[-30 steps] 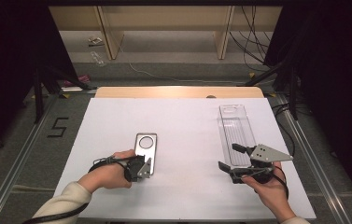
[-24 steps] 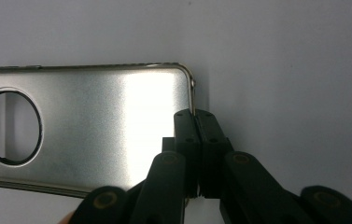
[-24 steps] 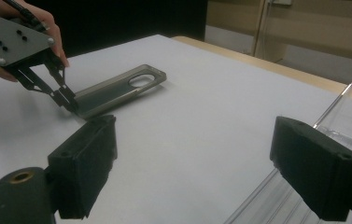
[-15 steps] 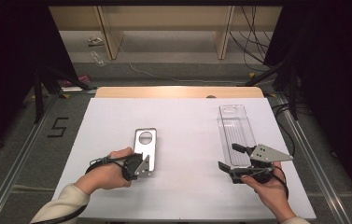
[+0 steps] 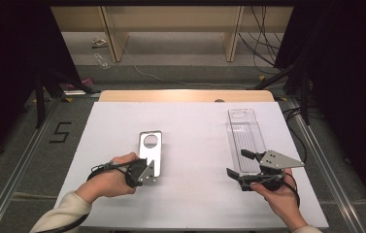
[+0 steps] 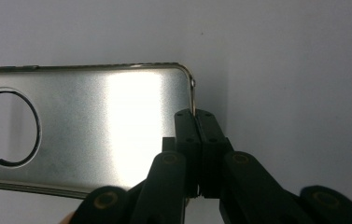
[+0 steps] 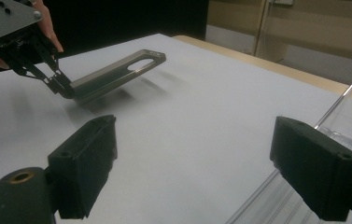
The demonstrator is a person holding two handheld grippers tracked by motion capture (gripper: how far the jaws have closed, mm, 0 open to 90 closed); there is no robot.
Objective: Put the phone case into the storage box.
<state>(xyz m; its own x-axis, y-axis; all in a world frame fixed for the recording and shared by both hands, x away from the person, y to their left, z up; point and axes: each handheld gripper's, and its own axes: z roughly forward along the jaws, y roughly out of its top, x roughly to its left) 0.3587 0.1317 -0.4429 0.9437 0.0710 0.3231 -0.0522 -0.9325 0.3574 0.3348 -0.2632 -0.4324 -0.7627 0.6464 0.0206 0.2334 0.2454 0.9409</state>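
Observation:
A silver metal phone case (image 5: 150,143) with a round hole lies lengthwise on the white table, left of centre. My left gripper (image 5: 147,175) is shut on the rim of its near short edge, seen close up in the left gripper view, where the jaws (image 6: 196,119) pinch the case (image 6: 103,126). The right gripper view shows the case (image 7: 117,77) held off the table with a shadow under it, and the left gripper (image 7: 59,85) at its end. My right gripper (image 5: 237,163) stands open at the near end of a clear plastic tray (image 5: 244,131), with nothing between its jaws (image 7: 197,154).
The white table top (image 5: 195,121) ends in a wooden strip (image 5: 185,95) at the far side. The clear tray (image 7: 351,107) lies along the right part. Metal rails run along both sides, and cables lie on the floor at the back right.
My left gripper has lifted the metal case and carried it slightly farther from the person. The right gripper has stayed still and open.

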